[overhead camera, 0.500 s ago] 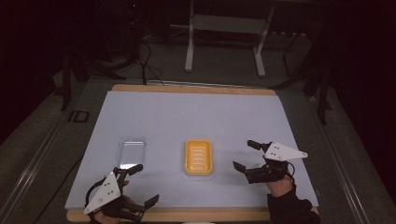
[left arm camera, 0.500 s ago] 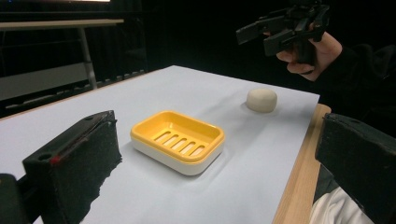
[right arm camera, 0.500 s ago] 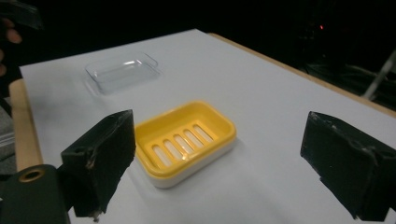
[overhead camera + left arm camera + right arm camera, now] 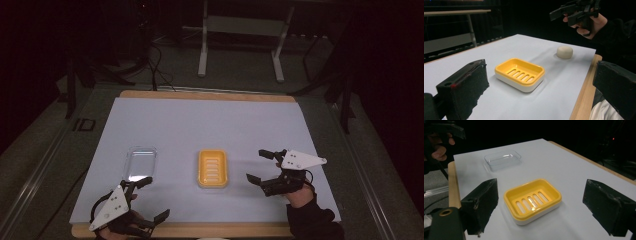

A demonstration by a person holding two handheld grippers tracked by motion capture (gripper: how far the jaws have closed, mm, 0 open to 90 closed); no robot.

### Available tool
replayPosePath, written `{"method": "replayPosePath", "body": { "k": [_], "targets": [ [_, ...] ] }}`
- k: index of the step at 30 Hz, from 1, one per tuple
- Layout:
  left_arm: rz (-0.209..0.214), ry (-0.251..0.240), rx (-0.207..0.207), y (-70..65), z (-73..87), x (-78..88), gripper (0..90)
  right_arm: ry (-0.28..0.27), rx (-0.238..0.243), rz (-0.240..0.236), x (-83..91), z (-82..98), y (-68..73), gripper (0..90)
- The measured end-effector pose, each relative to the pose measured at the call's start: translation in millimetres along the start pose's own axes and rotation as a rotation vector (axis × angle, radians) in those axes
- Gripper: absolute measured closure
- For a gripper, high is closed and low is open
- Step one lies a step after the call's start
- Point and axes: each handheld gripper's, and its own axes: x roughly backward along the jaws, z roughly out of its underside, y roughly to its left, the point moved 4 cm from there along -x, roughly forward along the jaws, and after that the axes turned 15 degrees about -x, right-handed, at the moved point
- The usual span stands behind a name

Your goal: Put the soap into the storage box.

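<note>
Looks like the very start of a soap-dish setup: nothing is gripped yet and both tools hang over the near edge of the table (image 4: 165, 120). The left gripper (image 4: 147, 200) sits around 7 o'clock with its jaws spread wide, empty. The right gripper (image 4: 262, 167) is at about 4 o'clock, jaws also wide apart, and its own view looks straight at the yellow soap dish (image 4: 532, 200).

That dish sits near the middle of the table, a bit toward the near side. It's glossy yellow plastic, rectangular with rounded corners, a slotted drain insert nested over a white base. At its 9 o'clock lies a clear lid (image 4: 140, 163), a thin transparent shell, same rounded rectangle, well apart from the dish. In the left gripper view there's also a soap bar (image 4: 564, 52), a matte cream puck with soft edges, lying by the near edge below the right gripper.

My guess is the soap goes in the dish first. That would mean swinging the right gripper down over it and squeezing gently, since it's smooth and rounded and could squirt out of the pads.
</note>
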Motion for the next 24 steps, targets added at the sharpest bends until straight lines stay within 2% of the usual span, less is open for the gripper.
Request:
{"method": "replayPosePath", "body": {
  "k": [3, 4, 5, 7, 8, 9, 10, 14, 19, 21, 24],
  "targets": [
    [-0.001, -0.001, 0.0, 0.2, 0.0, 0.4, 0.1, 0.033, 0.009, -0.017, 0.5, -1.0, -0.8, 12.8],
    [-0.001, 0.0, 0.002, 0.3, 0.0, 0.1, 0.1, 0.089, 0.034, -0.026, -0.3, -1.2, -1.6, 11.9],
    [0.001, 0.0, 0.003, 0.2, 0.1, -0.2, 0.1, 0.12, 0.043, -0.036, -0.3, -0.8, -1.5, 11.2],
    [0.007, 0.003, 0.005, -0.7, 0.4, -1.2, 0.1, 0.211, 0.042, -0.067, -1.8, 1.7, -1.5, 10.5],
    [0.007, 0.003, 0.005, -0.7, 0.4, -1.2, 0.1, 0.211, 0.042, -0.067, -1.8, 1.7, -1.5, 10.5],
    [0.011, 0.007, -0.002, -1.7, 0.4, -1.8, 0.1, 0.248, 0.053, -0.062, -2.5, 3.4, -2.1, 10.4],
    [0.013, 0.005, -0.002, -2.0, 0.2, -1.8, 0.1, 0.308, 0.061, -0.064, -3.5, 6.7, -4.5, 10.4],
    [0.012, 0.007, -0.002, -1.7, 0.4, -1.6, 0.1, 0.398, 0.048, -0.089, -4.2, 13.0, -8.8, 10.4],
    [0.013, 0.011, -0.001, -1.6, 0.8, -2.4, 0.1, 0.521, 0.058, -0.117, -7.1, 21.7, -12.9, 11.6],
    [0.014, 0.012, -0.002, -1.9, 0.8, -2.7, 0.1, 0.554, 0.088, -0.095, -8.3, 24.4, -14.5, 11.4],
    [0.017, 0.013, -0.003, -2.1, 0.9, -2.7, 0.1, 0.595, 0.099, -0.087, -8.9, 26.7, -14.8, 11.0]
  ]
}}
